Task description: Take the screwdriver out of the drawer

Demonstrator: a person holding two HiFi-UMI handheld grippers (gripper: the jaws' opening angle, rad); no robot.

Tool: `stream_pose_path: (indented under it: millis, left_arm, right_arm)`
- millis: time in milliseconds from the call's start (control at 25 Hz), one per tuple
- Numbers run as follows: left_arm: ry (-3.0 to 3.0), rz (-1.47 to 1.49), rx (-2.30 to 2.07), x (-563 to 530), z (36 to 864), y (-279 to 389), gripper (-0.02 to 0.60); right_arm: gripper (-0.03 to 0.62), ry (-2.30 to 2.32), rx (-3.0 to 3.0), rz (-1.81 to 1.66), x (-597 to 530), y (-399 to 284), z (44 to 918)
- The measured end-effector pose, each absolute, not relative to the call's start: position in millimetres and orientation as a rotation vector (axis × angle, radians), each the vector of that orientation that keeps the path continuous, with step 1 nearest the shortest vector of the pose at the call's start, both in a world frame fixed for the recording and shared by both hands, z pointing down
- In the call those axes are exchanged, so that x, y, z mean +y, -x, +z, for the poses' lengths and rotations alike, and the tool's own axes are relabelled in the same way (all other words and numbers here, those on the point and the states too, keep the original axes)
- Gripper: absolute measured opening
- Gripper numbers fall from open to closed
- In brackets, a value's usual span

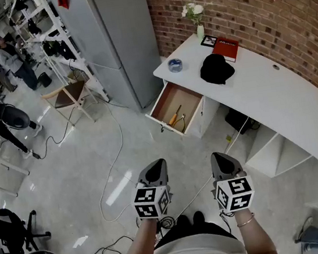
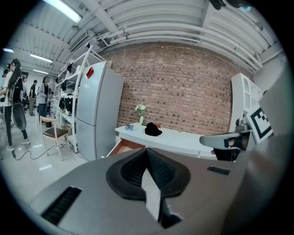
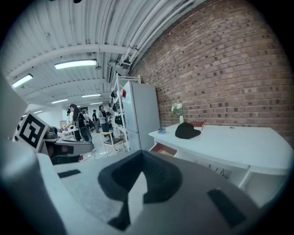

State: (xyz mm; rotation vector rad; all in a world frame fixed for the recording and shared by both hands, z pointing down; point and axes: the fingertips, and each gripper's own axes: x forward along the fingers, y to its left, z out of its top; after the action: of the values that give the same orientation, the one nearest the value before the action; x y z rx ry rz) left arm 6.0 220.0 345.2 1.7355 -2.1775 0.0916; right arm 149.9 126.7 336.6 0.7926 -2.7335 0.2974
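Observation:
The wooden drawer (image 1: 177,108) stands pulled out of the white desk (image 1: 272,96). In it lies the screwdriver (image 1: 174,115) with a yellow handle, next to a small metal tool. My left gripper (image 1: 156,168) and right gripper (image 1: 223,162) hover side by side over the floor, well short of the drawer, both shut and empty. The left gripper view has the left gripper (image 2: 147,151) with its jaws together and the drawer (image 2: 121,147) far ahead. From the right gripper view, the right gripper (image 3: 143,161) points toward the desk, jaws together, with the drawer (image 3: 161,149) ahead.
On the desk are a black cap (image 1: 216,69), a blue roll (image 1: 175,65), a red book (image 1: 225,48) and a vase of flowers (image 1: 195,16). A grey fridge (image 1: 117,35) stands left of the desk. A chair (image 1: 70,95) and cables (image 1: 109,171) are on the floor. People stand far left.

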Motion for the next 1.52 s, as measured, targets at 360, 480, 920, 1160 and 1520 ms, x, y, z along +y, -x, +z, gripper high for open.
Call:
stream_pose_path:
  millis: [360,480,920,1160,1520]
  left_arm:
    - [-1.726,0.095,-2.223,219,337,-14,-0.008]
    - [-1.719,0.096,-2.242,220,334,-15,-0.008]
    - [-1.701,0.076,-2.316,230,320,-19,0.009]
    - [-1.672,0.093,-2.325,234,324,-18,0.049]
    - [-1.658,0.071,-2.340,223,325,2,0.118]
  right_arm:
    - [0.002,-0.775,-2.757,0.278,121,-159,334]
    - [0.002,-0.789,-2.774,0.280,118,-161,331]
    - [0.002,-0.835,-2.802,0.244,109,-178,319]
    - [0.002,-0.817,-2.801,0.246,110,-179,320]
    - [0.002,-0.839,-2.806,0.247,93,-164,320]
